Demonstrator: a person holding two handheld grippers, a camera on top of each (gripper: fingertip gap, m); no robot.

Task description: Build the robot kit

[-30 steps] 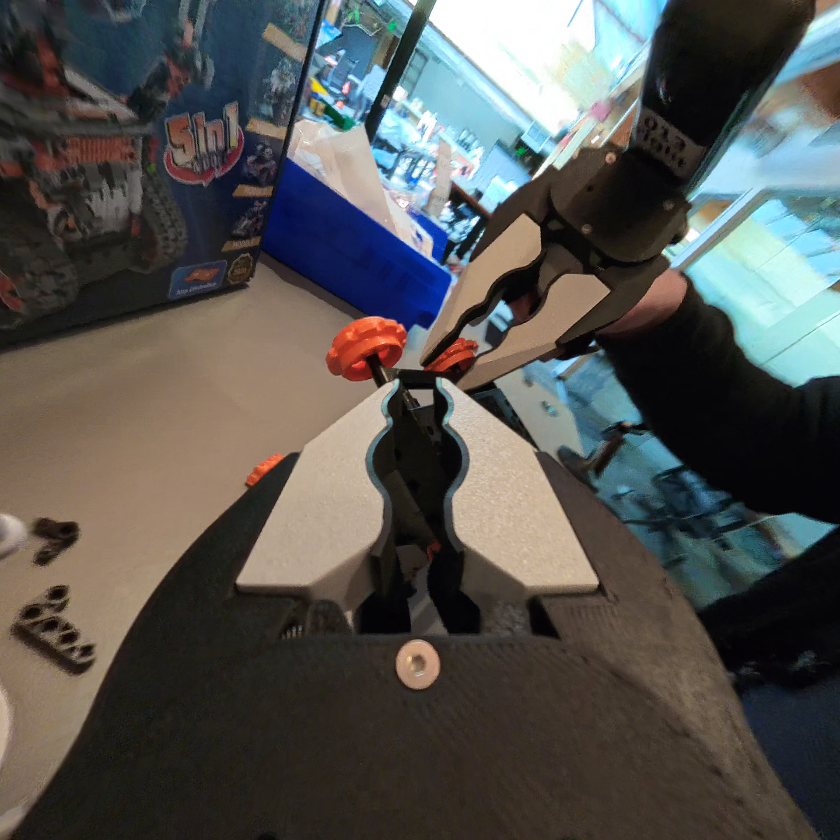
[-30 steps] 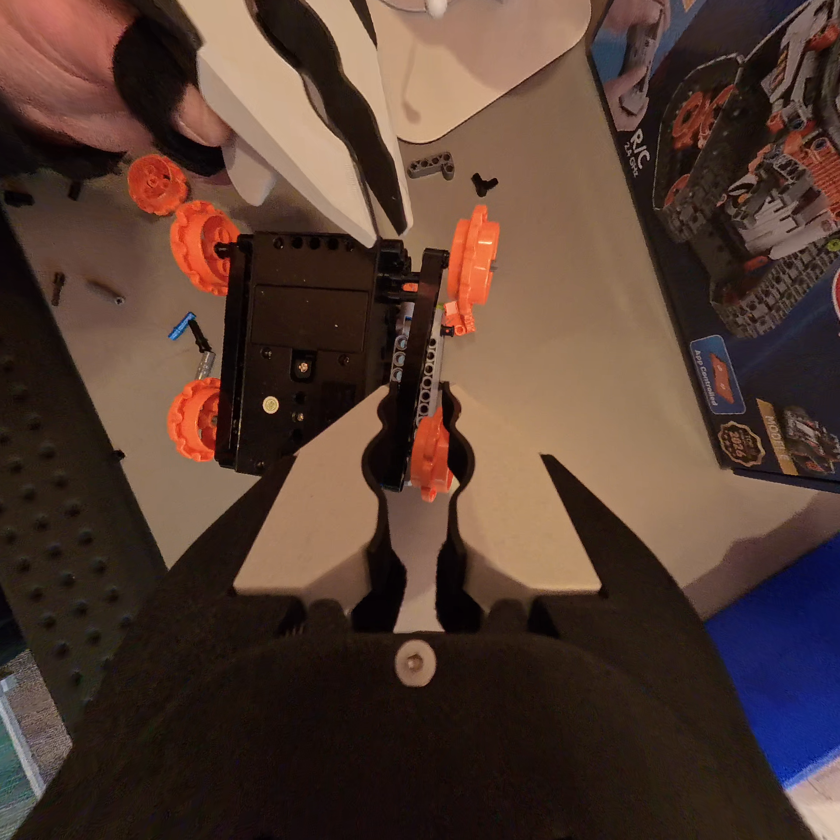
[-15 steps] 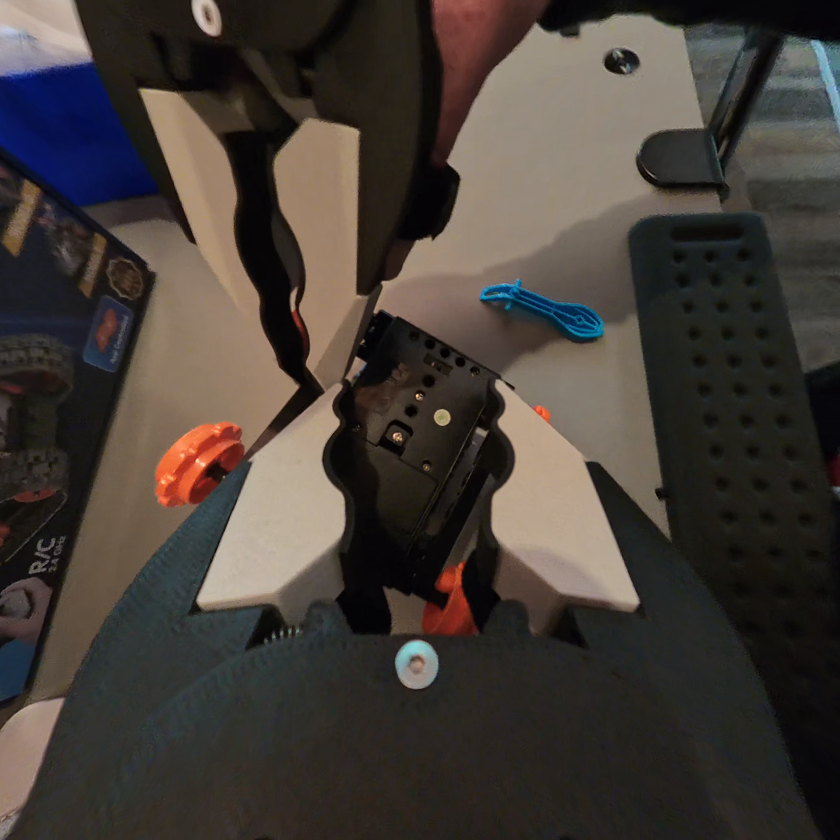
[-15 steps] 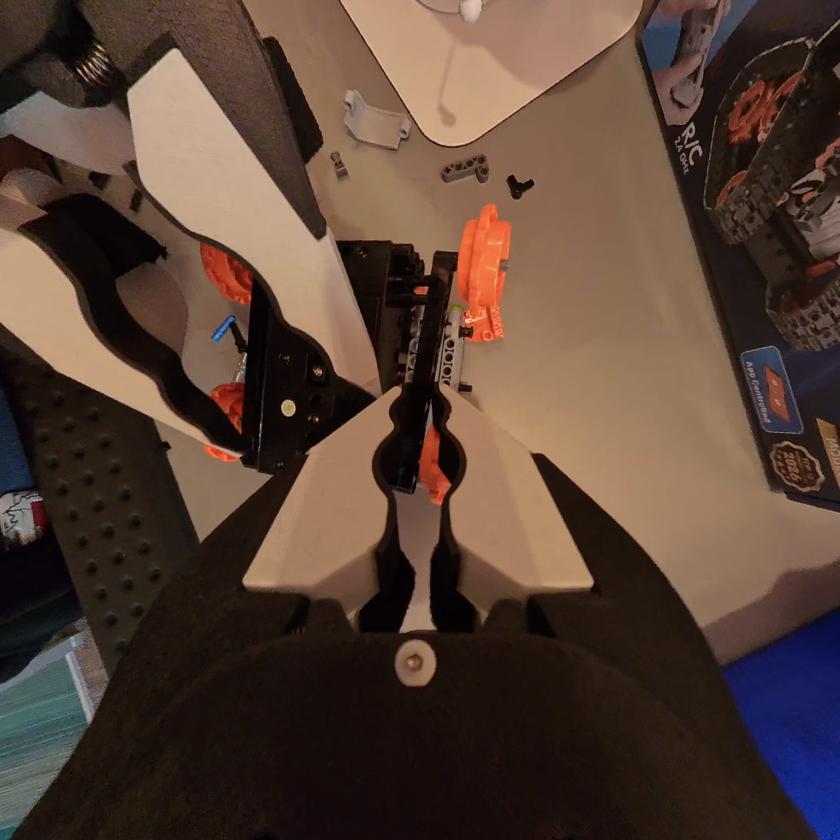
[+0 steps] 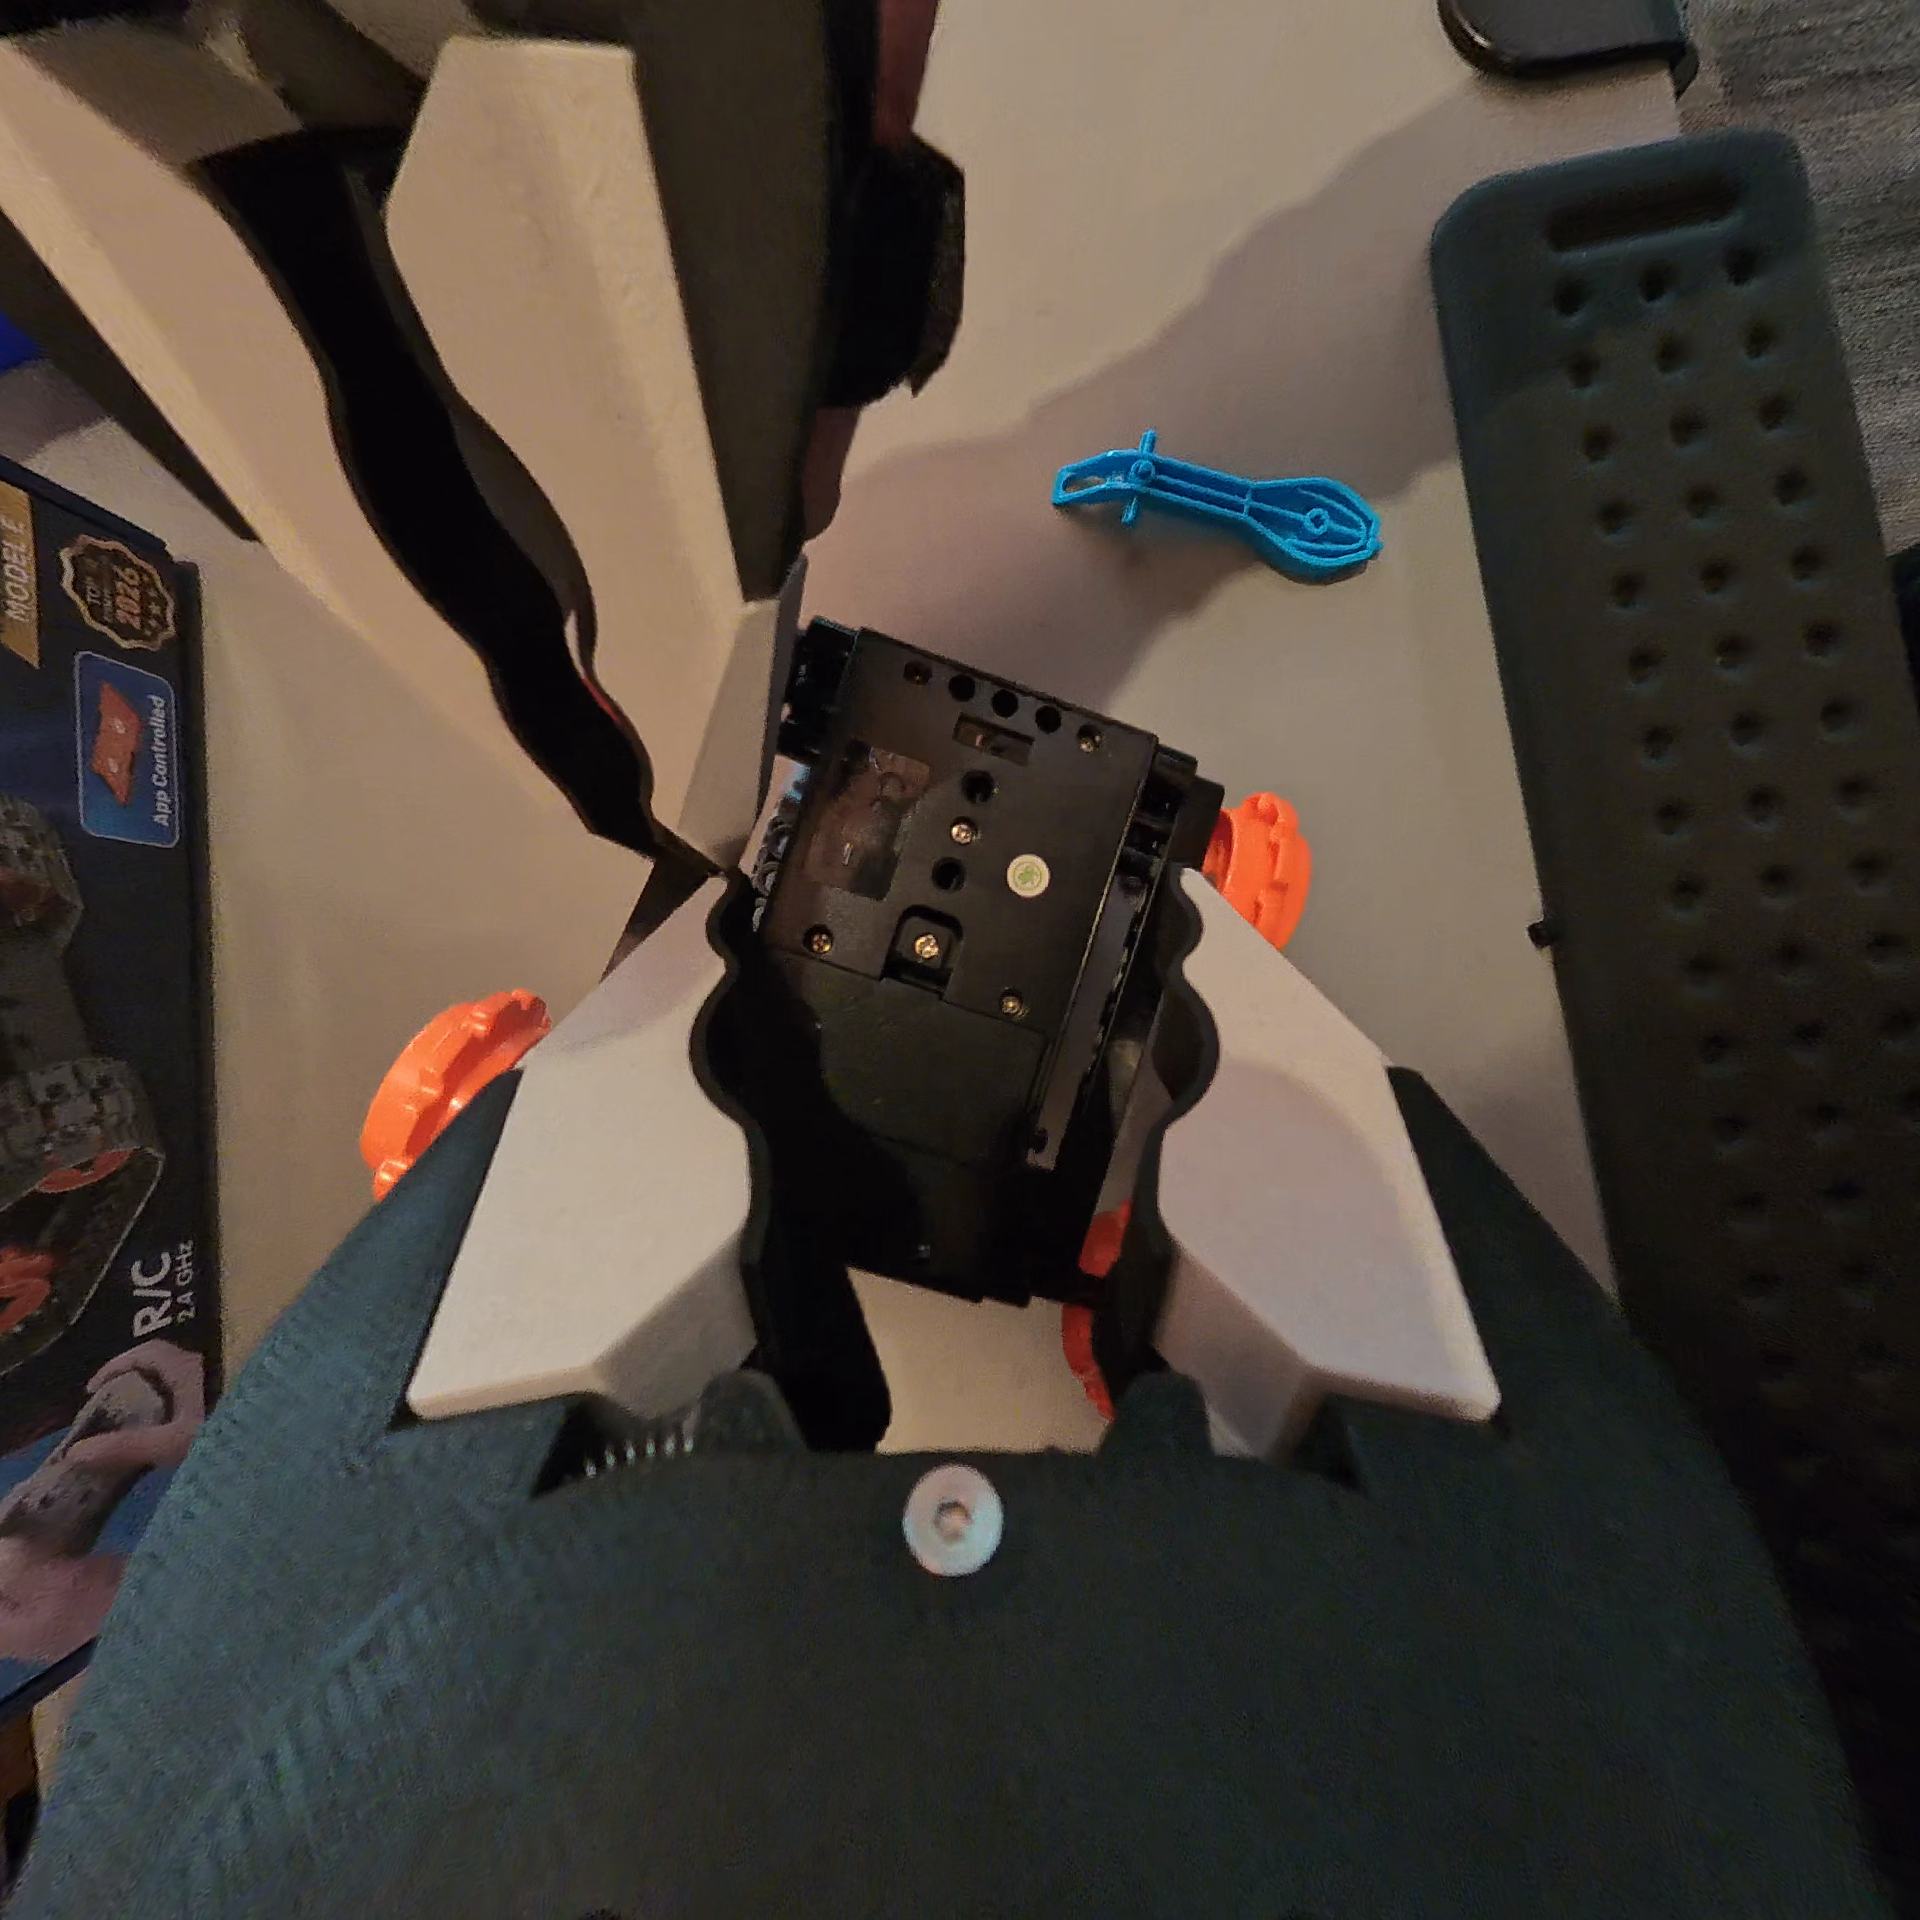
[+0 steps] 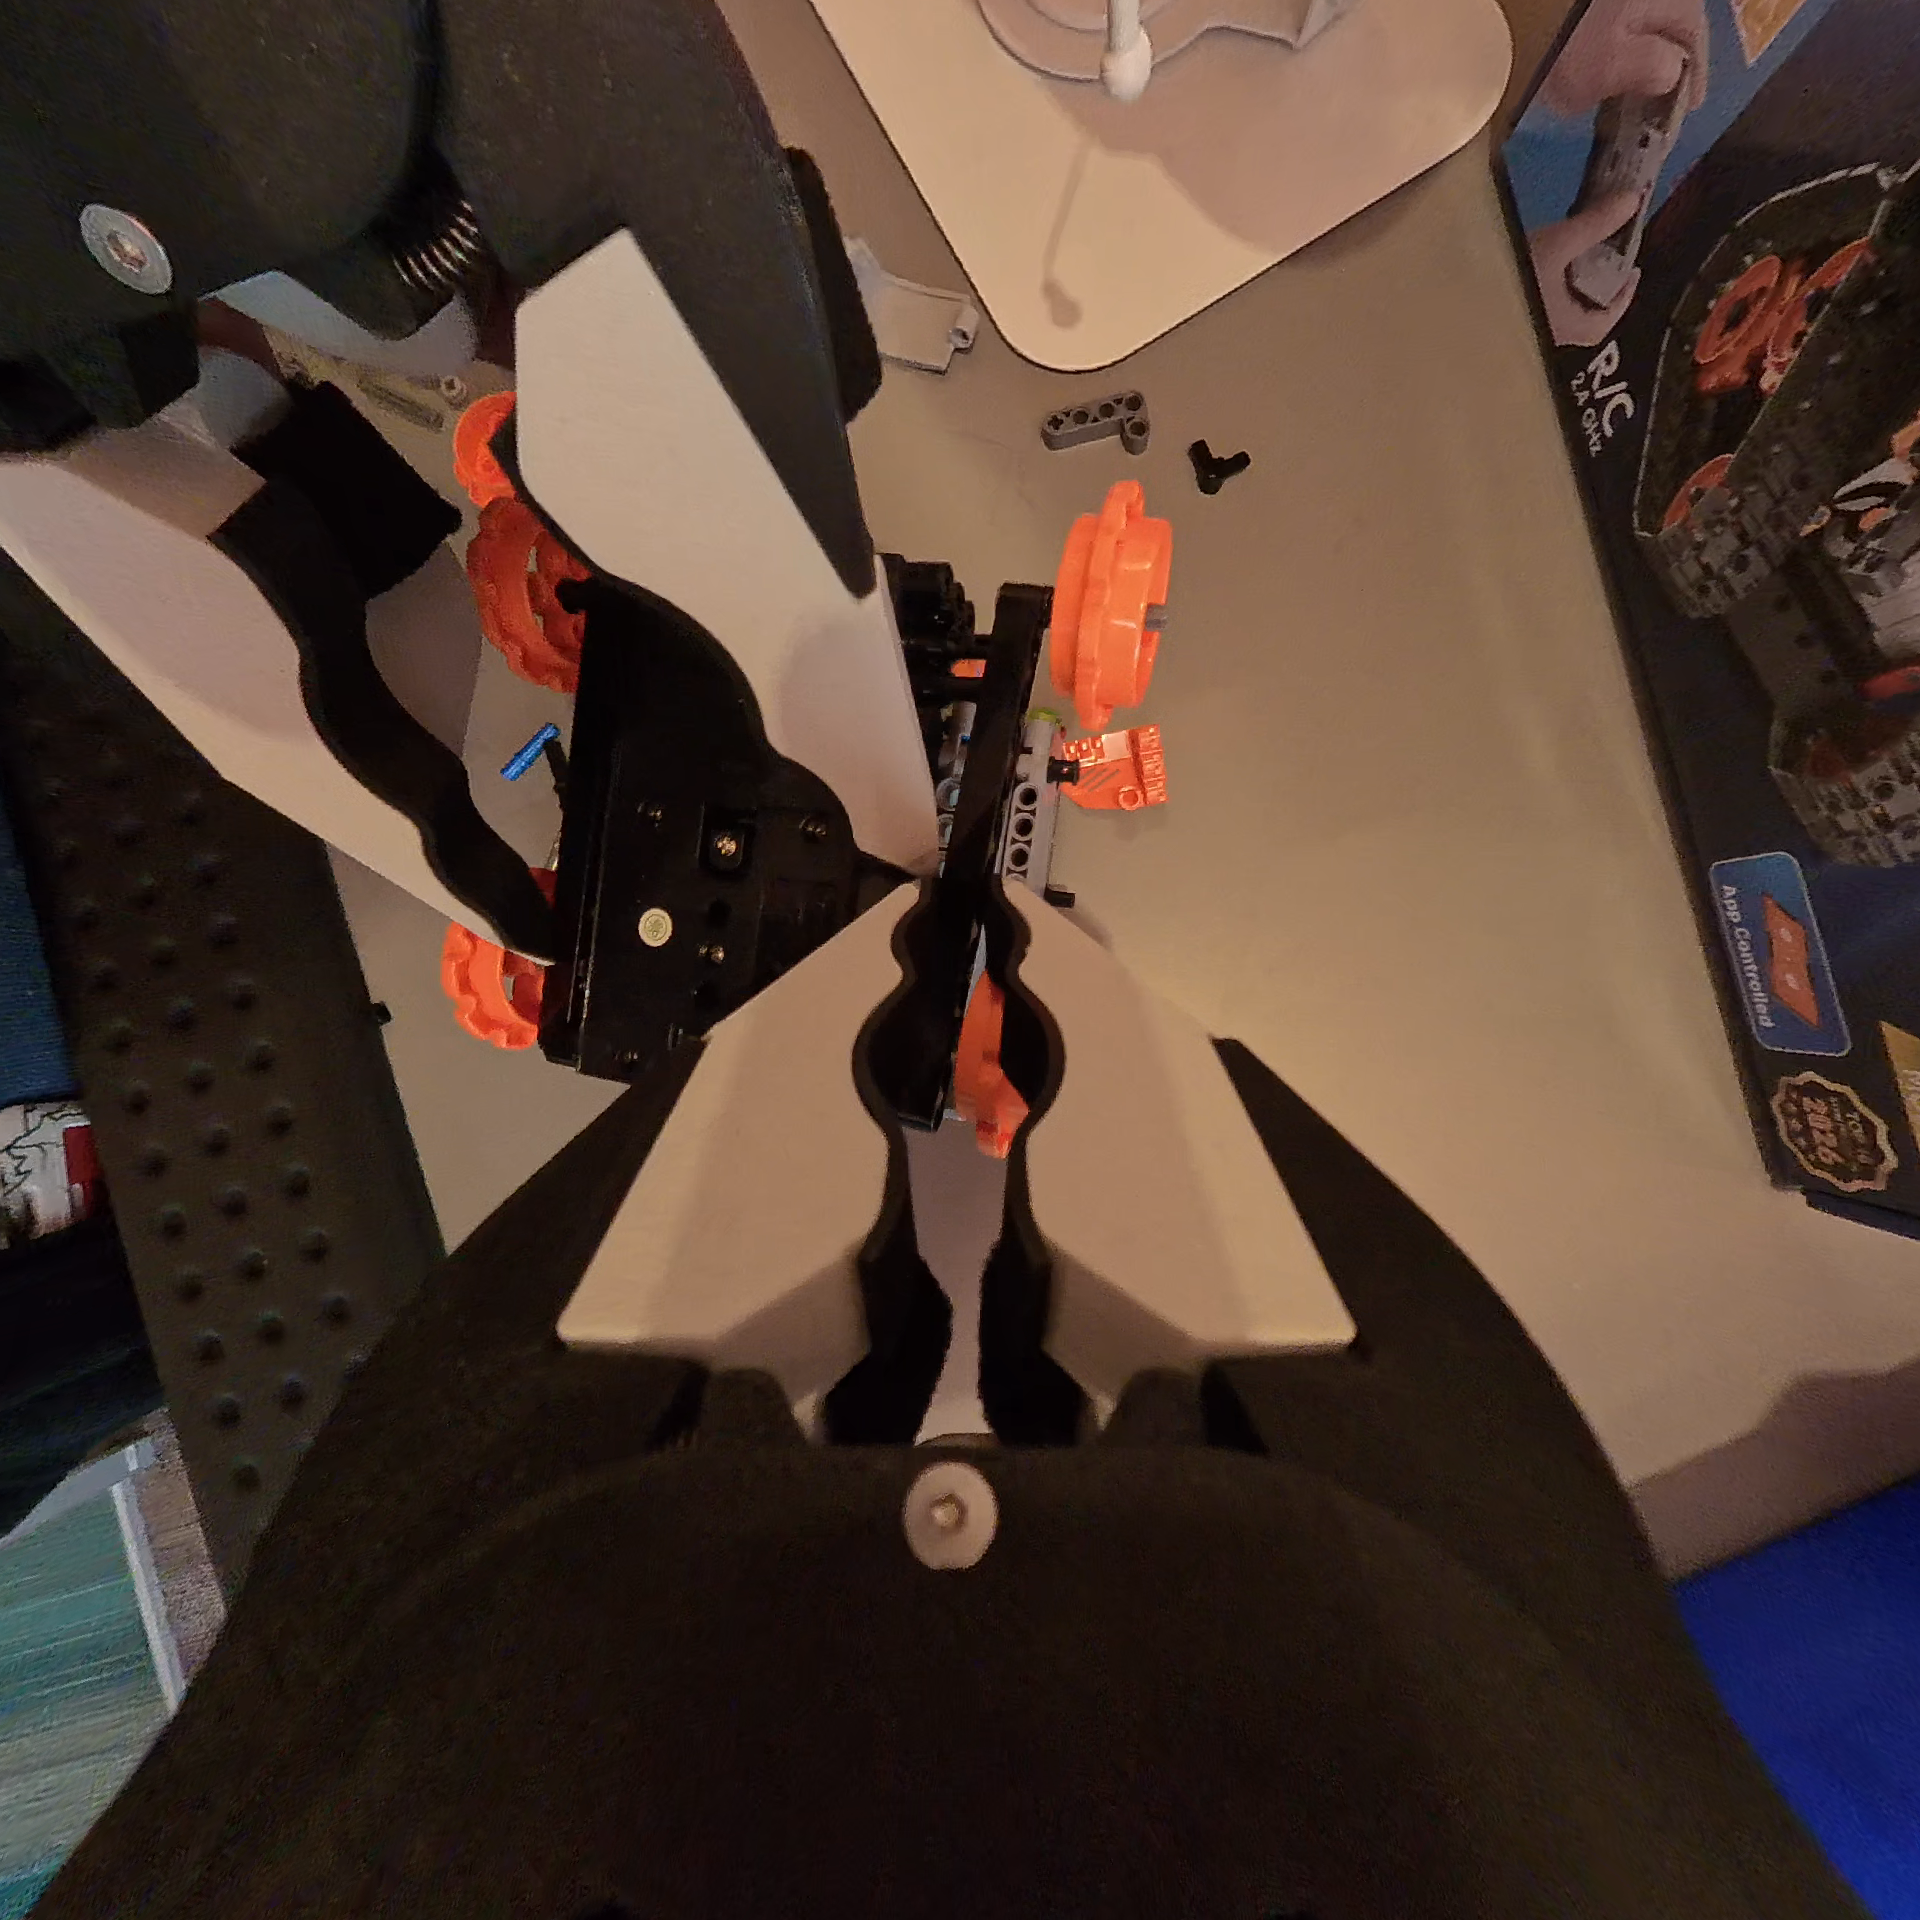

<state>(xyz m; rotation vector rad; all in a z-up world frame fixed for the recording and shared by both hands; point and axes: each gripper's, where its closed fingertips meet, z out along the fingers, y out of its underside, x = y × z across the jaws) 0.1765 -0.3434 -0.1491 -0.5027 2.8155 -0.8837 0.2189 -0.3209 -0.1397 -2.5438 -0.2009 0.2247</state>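
Observation:
A black toy chassis [image 5: 966, 862] with orange wheels [image 5: 442, 1081] sits over the beige table [image 5: 1299, 260]. My left gripper [image 5: 956, 904] looks down on it, its jaws closed around the black box body. My right gripper [image 6: 961, 894] is shut on the black side beam [image 6: 997, 707] of the chassis, with an orange wheel [image 6: 987, 1070] inside its jaws. The right gripper also shows in the left wrist view [image 5: 675, 842], coming in from the upper left with its tips touching the chassis corner. The left gripper shows in the right wrist view [image 6: 707, 894], straddling the box.
A blue plastic tool [image 5: 1216, 504] lies beyond the chassis. A dark perforated strip [image 5: 1704, 727] runs along the right. A printed toy box [image 6: 1766, 520] lies beside the chassis. A white board [image 6: 1195, 156], a grey L-beam [image 6: 1096, 424], a black connector [image 6: 1216, 465] and a small orange piece [image 6: 1122, 779] lie nearby.
My left gripper has swung from facing outward to looking down, and its jaws have gone from a thin part to around the black box. My right gripper has kept its hold on the side beam.

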